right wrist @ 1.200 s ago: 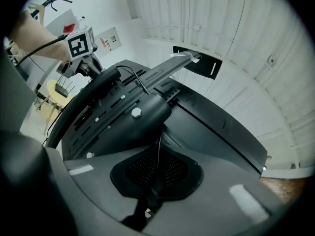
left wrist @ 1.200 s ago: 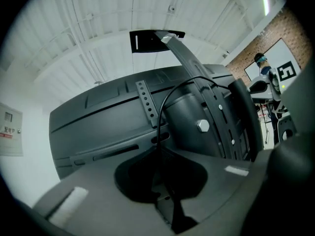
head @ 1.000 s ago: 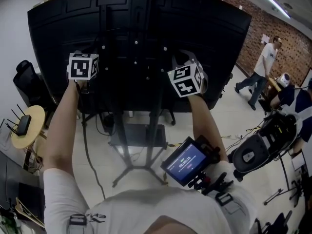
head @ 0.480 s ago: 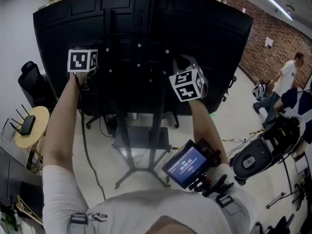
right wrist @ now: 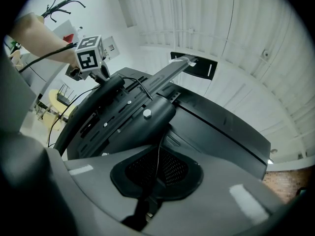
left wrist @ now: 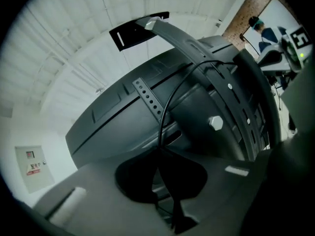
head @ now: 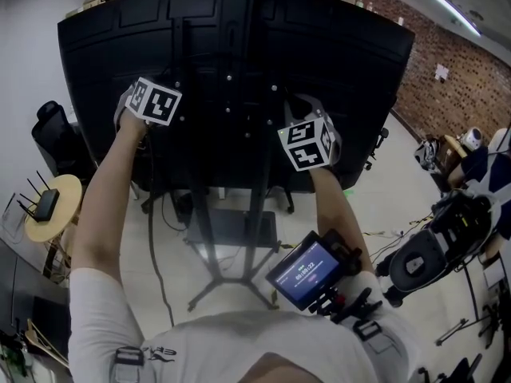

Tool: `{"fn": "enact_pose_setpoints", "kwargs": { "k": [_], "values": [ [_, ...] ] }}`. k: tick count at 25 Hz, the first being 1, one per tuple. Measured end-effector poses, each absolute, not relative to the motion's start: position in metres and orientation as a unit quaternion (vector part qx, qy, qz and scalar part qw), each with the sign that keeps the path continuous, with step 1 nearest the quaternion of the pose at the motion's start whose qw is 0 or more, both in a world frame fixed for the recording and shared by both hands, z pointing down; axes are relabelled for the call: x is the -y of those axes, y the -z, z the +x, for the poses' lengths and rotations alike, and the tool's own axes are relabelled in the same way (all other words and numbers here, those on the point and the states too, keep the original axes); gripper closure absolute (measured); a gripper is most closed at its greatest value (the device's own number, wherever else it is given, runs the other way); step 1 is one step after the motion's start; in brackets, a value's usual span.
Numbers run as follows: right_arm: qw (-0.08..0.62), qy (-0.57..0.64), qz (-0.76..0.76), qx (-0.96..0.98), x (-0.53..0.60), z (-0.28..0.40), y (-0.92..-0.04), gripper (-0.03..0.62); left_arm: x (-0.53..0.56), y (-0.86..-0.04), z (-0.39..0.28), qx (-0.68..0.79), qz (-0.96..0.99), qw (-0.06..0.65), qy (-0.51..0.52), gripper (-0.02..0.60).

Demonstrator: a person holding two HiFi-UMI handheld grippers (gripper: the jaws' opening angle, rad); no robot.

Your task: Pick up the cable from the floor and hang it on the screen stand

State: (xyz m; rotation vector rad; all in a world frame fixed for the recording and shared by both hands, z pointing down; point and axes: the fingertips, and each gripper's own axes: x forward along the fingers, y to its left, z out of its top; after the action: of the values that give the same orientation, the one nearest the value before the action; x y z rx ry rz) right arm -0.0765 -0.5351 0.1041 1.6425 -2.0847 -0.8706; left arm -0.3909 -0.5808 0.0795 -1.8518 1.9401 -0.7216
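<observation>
The thin black cable (left wrist: 166, 100) rises from my left gripper (left wrist: 160, 154), which is shut on it, and arcs over the black mounting bracket of the screen stand (left wrist: 216, 102). My right gripper (right wrist: 157, 173) is shut on another stretch of the cable (right wrist: 158, 154), just below the bracket (right wrist: 133, 112). In the head view both grippers are raised against the back of the big black screen: the left gripper (head: 153, 102) left of the stand's post (head: 255, 206), the right gripper (head: 307, 140) right of it. A length of cable (head: 152, 238) hangs from the left gripper toward the floor.
The stand's legs (head: 215, 282) spread on the floor below. A small round table (head: 44, 210) with a router and a black chair (head: 48, 130) stand at the left. Dark equipment (head: 423, 262) sits at the right. A small display (head: 307, 270) hangs at the person's chest.
My left gripper has shifted right toward the stand's post and tilted. The right gripper has hardly moved. A person walking at the far right has left the view.
</observation>
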Motion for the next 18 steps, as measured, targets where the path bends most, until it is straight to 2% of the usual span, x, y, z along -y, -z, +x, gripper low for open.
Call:
{"fn": "enact_pose_setpoints", "kwargs": {
  "k": [10,18],
  "values": [
    [0.171,0.314,0.577,0.735,0.539,-0.077,-0.104,0.566,0.579,-0.083,-0.38,-0.681,-0.609,0.309,0.264,0.556],
    [0.161,0.318,0.577,0.735,0.538,-0.078,-0.105,0.566,0.572,-0.09,-0.37,-0.658,-0.653,0.317,0.199,0.546]
  ]
}}
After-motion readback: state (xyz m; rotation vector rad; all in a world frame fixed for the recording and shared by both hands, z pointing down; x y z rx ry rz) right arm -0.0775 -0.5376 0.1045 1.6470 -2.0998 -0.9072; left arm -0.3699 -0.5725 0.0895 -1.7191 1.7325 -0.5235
